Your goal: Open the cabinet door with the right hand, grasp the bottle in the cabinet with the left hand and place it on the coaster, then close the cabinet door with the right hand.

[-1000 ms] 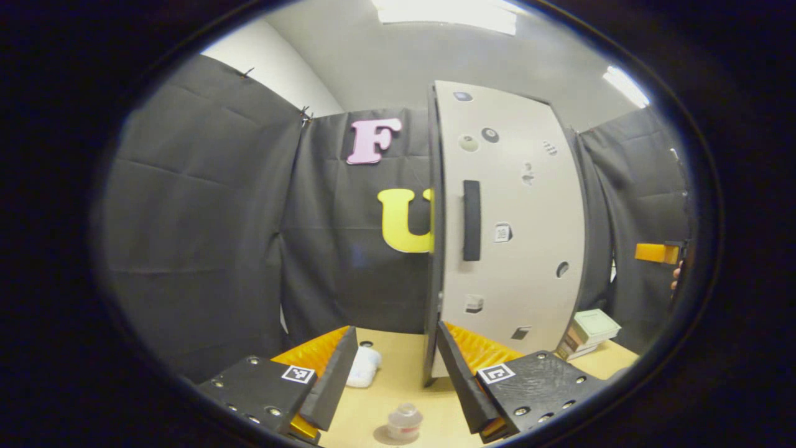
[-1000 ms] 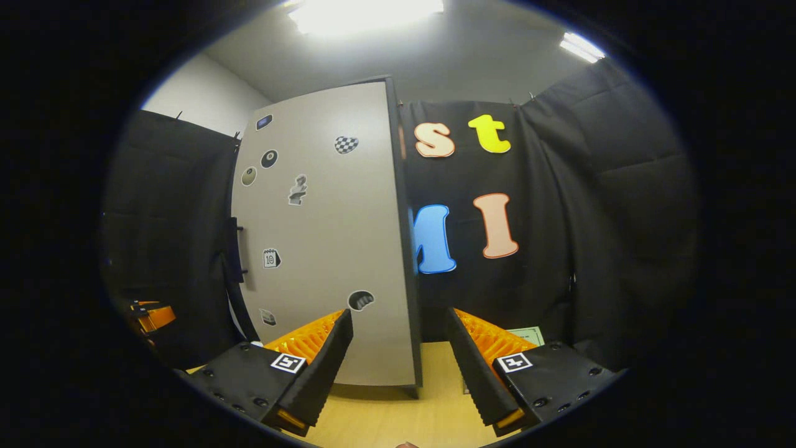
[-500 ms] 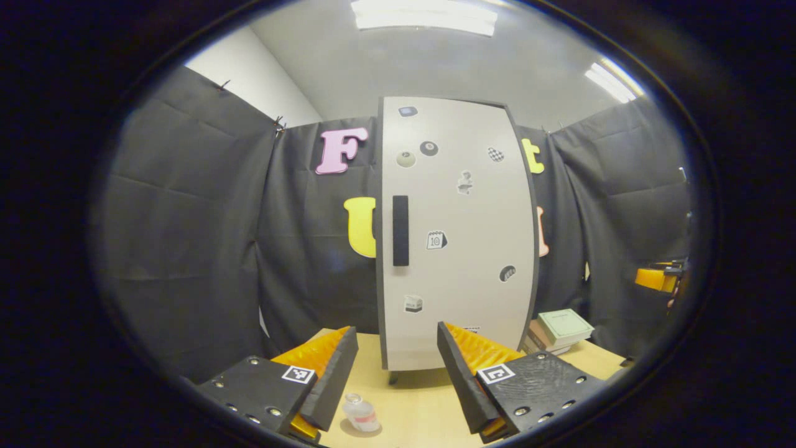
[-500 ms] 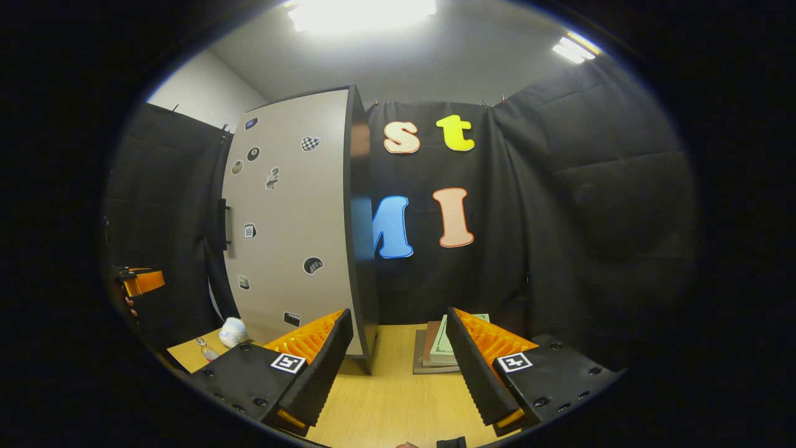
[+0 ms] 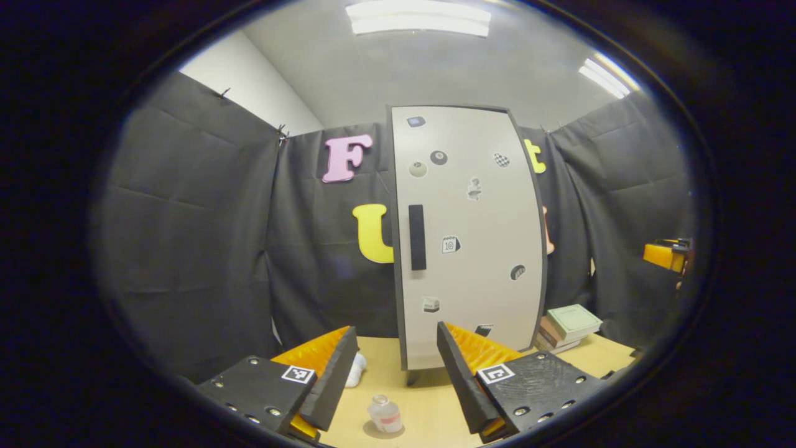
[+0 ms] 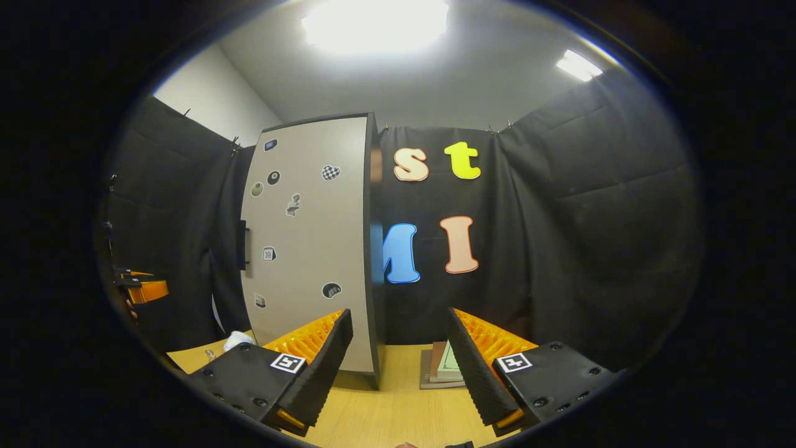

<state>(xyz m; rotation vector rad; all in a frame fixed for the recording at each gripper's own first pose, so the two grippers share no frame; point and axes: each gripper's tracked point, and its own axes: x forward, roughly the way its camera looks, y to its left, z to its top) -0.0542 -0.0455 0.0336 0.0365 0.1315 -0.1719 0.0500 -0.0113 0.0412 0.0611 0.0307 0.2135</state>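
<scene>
Tabletop [image 5: 429, 404]: bottle [image 5: 384, 415] upright (neck up)

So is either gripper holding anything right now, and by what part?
Nothing is held. The left gripper and right gripper are both open; the bottle stands free on the table.

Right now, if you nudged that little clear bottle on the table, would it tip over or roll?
The small clear plastic bottle with a red label stands upright on the wooden table, squat and wide-based, so it probably resists tipping. It looks nearly empty, so likely light and apt to slide. Knocked over, its round body would probably roll.
</scene>
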